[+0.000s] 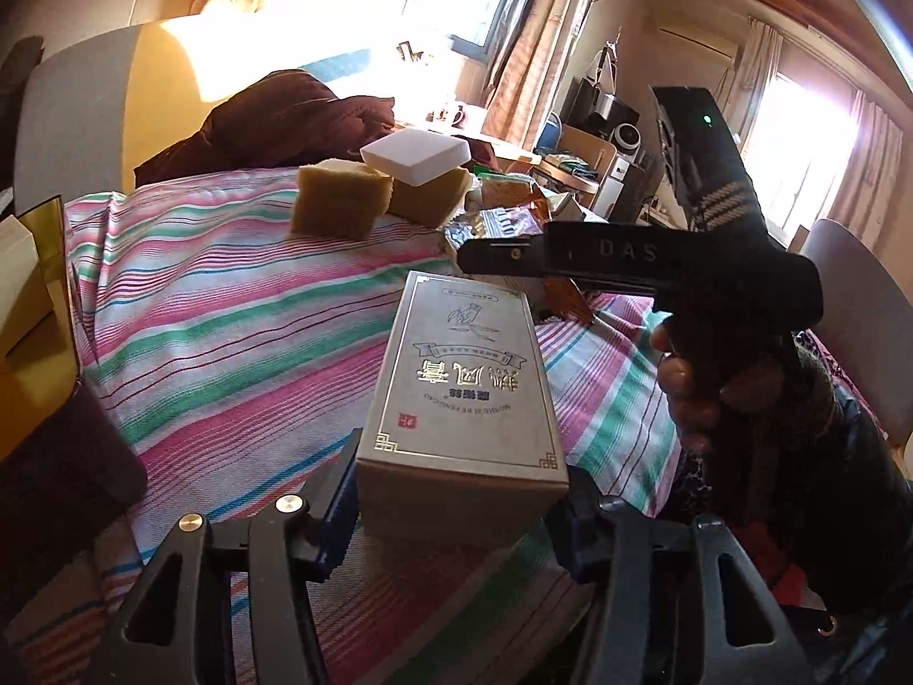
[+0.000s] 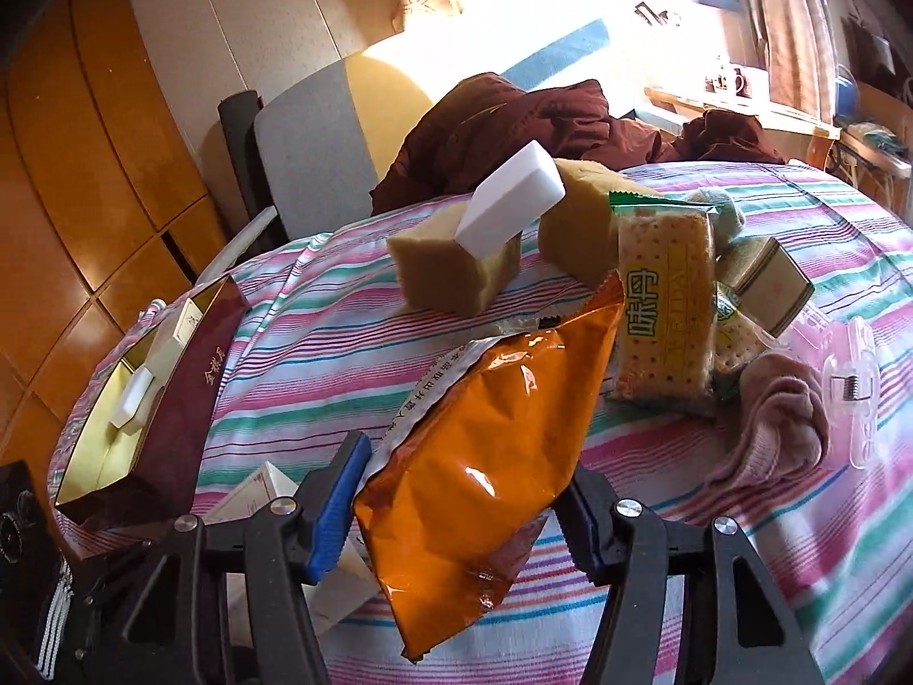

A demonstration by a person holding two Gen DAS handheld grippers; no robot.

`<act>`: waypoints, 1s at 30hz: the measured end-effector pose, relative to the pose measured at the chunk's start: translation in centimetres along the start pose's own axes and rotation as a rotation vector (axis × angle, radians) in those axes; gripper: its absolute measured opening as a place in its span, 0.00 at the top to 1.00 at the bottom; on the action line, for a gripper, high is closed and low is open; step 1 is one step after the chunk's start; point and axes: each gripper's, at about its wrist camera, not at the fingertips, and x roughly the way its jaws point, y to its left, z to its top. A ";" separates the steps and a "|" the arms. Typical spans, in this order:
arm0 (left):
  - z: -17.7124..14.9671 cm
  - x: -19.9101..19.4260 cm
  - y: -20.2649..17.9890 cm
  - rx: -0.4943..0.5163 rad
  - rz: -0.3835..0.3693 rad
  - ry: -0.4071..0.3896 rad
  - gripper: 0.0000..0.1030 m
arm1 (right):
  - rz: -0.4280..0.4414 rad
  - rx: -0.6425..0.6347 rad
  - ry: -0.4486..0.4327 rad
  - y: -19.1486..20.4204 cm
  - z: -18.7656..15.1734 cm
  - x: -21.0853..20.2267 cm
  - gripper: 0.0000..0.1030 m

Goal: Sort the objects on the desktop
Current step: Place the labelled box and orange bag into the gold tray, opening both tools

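Left wrist view: left gripper (image 1: 459,505) pinches one grey box (image 1: 462,399) at lower centre, over the striped cloth (image 1: 228,314). Two tan sponges (image 1: 342,197), one white block (image 1: 416,157) on top, upper centre. A hand (image 1: 690,388) at right holds the other gripper; its tips hidden.

Right wrist view: right gripper (image 2: 462,505) clamps one orange bag (image 2: 485,439), lower centre. One cracker pack (image 2: 665,302), one clear clip (image 2: 850,377), one pink sock (image 2: 782,428) at right. Maroon tray (image 2: 188,382) at left, partly cut off.

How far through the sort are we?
Early. Done: the maroon box already holds a few pale items. In hand: left tool clamps the silver carton; right tool grips the orange packet. Left: sponges, white block, crackers, sock, clip.
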 end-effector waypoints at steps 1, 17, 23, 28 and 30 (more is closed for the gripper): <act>0.1 -0.5 0.1 -0.008 0.004 -0.012 0.45 | 0.006 -0.007 -0.002 0.2 -0.2 -0.3 0.39; 0.0 -8.7 2.8 -0.132 0.157 -0.158 0.45 | 0.137 -0.186 -0.030 8.0 -1.3 -2.5 0.39; 0.0 -12.1 5.2 -0.148 0.273 -0.209 0.45 | 0.221 -0.272 -0.043 12.6 -0.4 -2.5 0.39; -0.5 -15.5 8.7 -0.212 0.390 -0.249 0.45 | 0.293 -0.344 -0.053 16.5 0.4 -2.4 0.39; -0.8 -16.6 10.2 -0.248 0.432 -0.261 0.45 | 0.319 -0.376 -0.054 18.6 0.6 -1.8 0.39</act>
